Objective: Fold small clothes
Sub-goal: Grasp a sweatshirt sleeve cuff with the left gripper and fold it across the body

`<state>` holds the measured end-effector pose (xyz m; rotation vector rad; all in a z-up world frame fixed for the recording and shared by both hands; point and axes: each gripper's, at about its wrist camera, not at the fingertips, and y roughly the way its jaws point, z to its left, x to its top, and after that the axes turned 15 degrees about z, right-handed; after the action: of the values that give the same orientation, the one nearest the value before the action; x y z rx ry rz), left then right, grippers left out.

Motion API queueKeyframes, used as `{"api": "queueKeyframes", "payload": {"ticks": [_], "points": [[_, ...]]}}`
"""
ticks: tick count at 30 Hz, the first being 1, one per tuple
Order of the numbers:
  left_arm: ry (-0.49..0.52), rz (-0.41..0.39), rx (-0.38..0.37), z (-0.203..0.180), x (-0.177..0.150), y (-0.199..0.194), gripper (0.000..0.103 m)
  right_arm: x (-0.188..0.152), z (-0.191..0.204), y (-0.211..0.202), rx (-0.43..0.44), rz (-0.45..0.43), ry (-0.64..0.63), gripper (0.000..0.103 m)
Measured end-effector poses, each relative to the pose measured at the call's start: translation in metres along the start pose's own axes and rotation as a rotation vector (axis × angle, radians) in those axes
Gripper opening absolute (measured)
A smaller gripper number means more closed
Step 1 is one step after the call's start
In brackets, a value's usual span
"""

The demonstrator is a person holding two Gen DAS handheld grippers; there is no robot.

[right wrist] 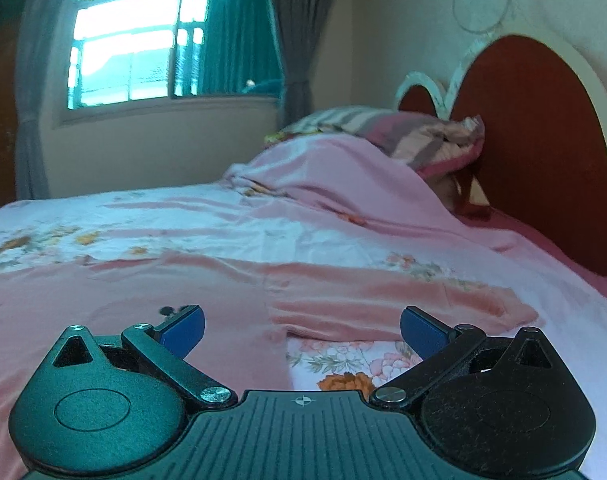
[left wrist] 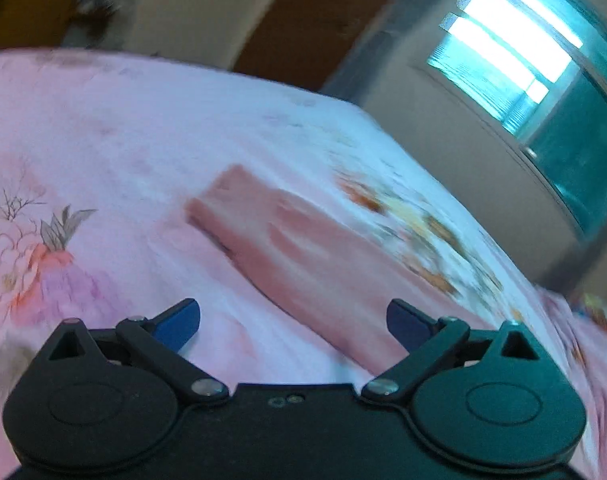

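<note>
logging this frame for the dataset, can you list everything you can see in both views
garment: one, salmon pink, spread flat on the bed ahead of both grippers
bedsheet: one, pink and white floral, covering the bed
blanket: one, pale pink, heaped near the headboard
pillow: one, pink and grey striped, against the headboard
headboard: one, dark red with white trim, right side
window: one, bright, teal-tinted, far wall
curtain: grey, tied beside the window
left gripper: black with blue pads, open, empty
right gripper: black with blue pads, open, empty

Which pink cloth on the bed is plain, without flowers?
The salmon-pink garment lying flat before the right tool; the bedsheet under it has printed flowers.
</note>
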<state>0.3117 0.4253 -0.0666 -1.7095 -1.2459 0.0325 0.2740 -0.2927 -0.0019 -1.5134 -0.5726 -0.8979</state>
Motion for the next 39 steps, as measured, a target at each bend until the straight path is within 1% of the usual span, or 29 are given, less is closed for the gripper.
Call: {"api": "queueKeyframes", "payload": {"ticks": [2, 3, 5, 7, 8, 10, 11, 12, 13, 14, 15, 16, 17, 18, 19, 21, 22, 24, 26, 28, 30, 31, 34, 35, 37, 39], "points": [[-0.072, 0.003, -0.032, 0.02, 0.013, 0.017, 0.096, 0.001, 0.002, 0.013, -0.018, 0.019, 0.01, 0.103], [-0.079, 0.001, -0.044, 0.026, 0.019, 0.025, 0.096, 0.0, 0.003, 0.017, -0.023, 0.024, 0.012, 0.103], [-0.079, -0.012, -0.053, 0.029, 0.028, 0.032, 0.096, -0.001, 0.007, 0.023, -0.03, 0.026, 0.004, 0.103], [-0.089, -0.007, -0.079, 0.028, 0.036, 0.041, 0.096, -0.002, 0.012, 0.026, -0.037, 0.021, -0.013, 0.103], [-0.083, -0.003, -0.088, 0.026, 0.041, 0.044, 0.095, -0.002, 0.016, 0.026, -0.038, 0.019, -0.024, 0.103], [-0.056, 0.007, -0.082, 0.021, 0.049, 0.05, 0.093, -0.002, 0.021, 0.027, -0.04, 0.014, -0.044, 0.103], [-0.046, 0.007, -0.078, 0.02, 0.051, 0.052, 0.074, -0.002, 0.023, 0.027, -0.041, 0.01, -0.056, 0.103], [-0.039, 0.018, -0.087, 0.02, 0.056, 0.056, 0.034, -0.002, 0.026, 0.027, -0.042, 0.005, -0.066, 0.103], [-0.058, 0.062, -0.093, 0.023, 0.059, 0.061, 0.01, -0.002, 0.028, 0.027, -0.044, -0.003, -0.079, 0.103], [-0.083, 0.073, -0.101, 0.027, 0.059, 0.064, 0.006, -0.002, 0.029, 0.026, -0.047, -0.01, -0.089, 0.103], [-0.076, 0.072, -0.104, 0.029, 0.061, 0.065, 0.006, -0.002, 0.03, 0.026, -0.046, -0.012, -0.091, 0.103], [-0.073, 0.065, -0.104, 0.03, 0.06, 0.066, 0.012, -0.002, 0.03, 0.026, -0.041, -0.011, -0.091, 0.103], [-0.087, 0.056, -0.119, 0.033, 0.059, 0.066, 0.021, -0.002, 0.03, 0.027, -0.037, -0.01, -0.089, 0.103], [-0.111, 0.045, -0.156, 0.038, 0.058, 0.064, 0.023, -0.002, 0.03, 0.028, -0.038, -0.009, -0.087, 0.103], [-0.131, 0.039, -0.176, 0.041, 0.057, 0.064, 0.025, -0.002, 0.03, 0.028, -0.039, -0.007, -0.087, 0.103], [-0.156, 0.033, -0.182, 0.046, 0.056, 0.064, 0.023, -0.002, 0.028, 0.028, -0.042, -0.004, -0.085, 0.103], [-0.16, 0.036, -0.173, 0.047, 0.057, 0.064, 0.018, -0.002, 0.027, 0.029, -0.044, -0.001, -0.082, 0.103], [-0.186, 0.024, -0.156, 0.051, 0.058, 0.061, 0.014, -0.003, 0.025, 0.029, -0.044, 0.002, -0.079, 0.103], [-0.185, 0.007, -0.136, 0.051, 0.061, 0.057, 0.003, -0.002, 0.02, 0.027, -0.048, -0.002, -0.07, 0.103], [-0.175, -0.024, -0.143, 0.05, 0.065, 0.049, 0.003, -0.002, 0.015, 0.024, -0.047, -0.009, -0.06, 0.103], [-0.153, -0.064, -0.18, 0.047, 0.068, 0.035, 0.003, -0.004, 0.01, 0.022, -0.05, -0.011, -0.052, 0.103], [-0.123, -0.074, -0.19, 0.041, 0.07, 0.028, 0.003, -0.004, 0.008, 0.022, -0.05, -0.009, -0.05, 0.103], [-0.051, -0.066, -0.221, 0.015, 0.075, 0.019, 0.002, -0.008, 0.001, 0.025, -0.051, 0.003, -0.04, 0.103], [-0.026, -0.071, -0.25, 0.001, 0.075, 0.015, 0.002, -0.009, -0.002, 0.026, -0.047, 0.008, -0.032, 0.103], [0.038, -0.084, -0.285, -0.032, 0.074, 0.009, 0.002, -0.011, -0.007, 0.027, -0.039, 0.014, -0.012, 0.103], [0.132, -0.097, -0.32, -0.079, 0.067, 0.004, 0.002, -0.012, -0.011, 0.024, -0.032, 0.007, 0.0, 0.103]]}}
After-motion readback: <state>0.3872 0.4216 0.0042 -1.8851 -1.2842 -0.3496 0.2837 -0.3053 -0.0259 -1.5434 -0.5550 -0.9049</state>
